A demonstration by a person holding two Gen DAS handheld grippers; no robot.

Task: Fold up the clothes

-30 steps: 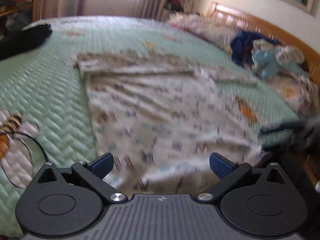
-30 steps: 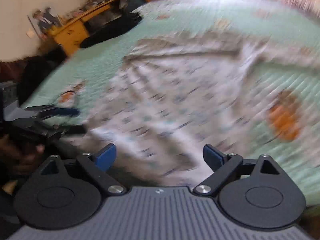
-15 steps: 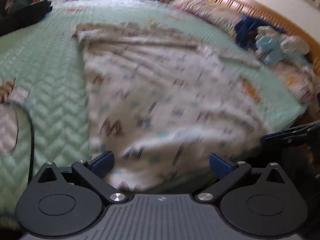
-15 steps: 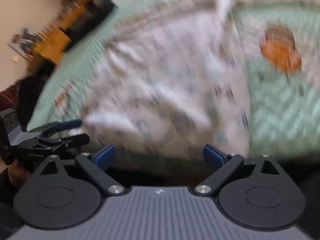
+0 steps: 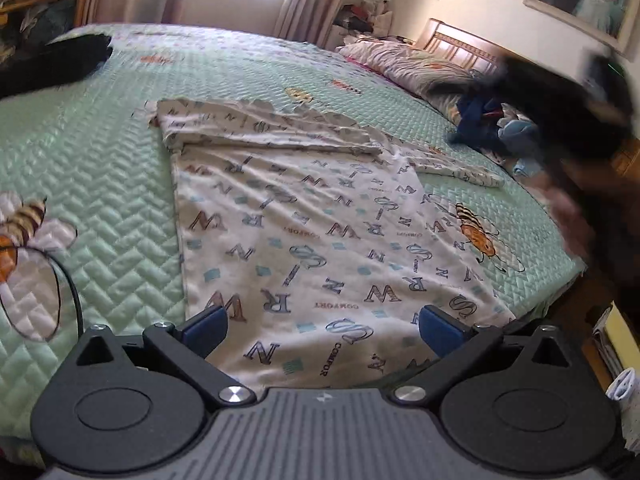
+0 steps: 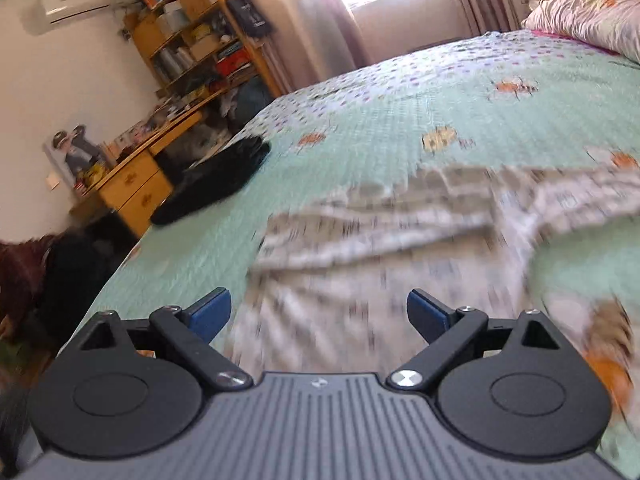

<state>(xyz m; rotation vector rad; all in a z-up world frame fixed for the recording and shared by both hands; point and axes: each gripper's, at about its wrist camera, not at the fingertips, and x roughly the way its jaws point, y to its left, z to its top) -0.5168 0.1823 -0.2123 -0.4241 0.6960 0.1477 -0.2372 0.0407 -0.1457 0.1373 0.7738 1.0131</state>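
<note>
Just ahead of both wide-spread claws, left claw (image 5: 322, 326) and right claw (image 6: 318, 312), the letter-print garment (image 5: 320, 232).

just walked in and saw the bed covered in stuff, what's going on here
A person is folding clothes with a handheld gripper in each hand. A white letter-printed cotton garment lies spread flat on the green quilted bedspread, its far sleeves already folded across. The left gripper and right gripper both hover open over the near hem, gripping nothing. A black garment lies at the bed's far side.
</note>
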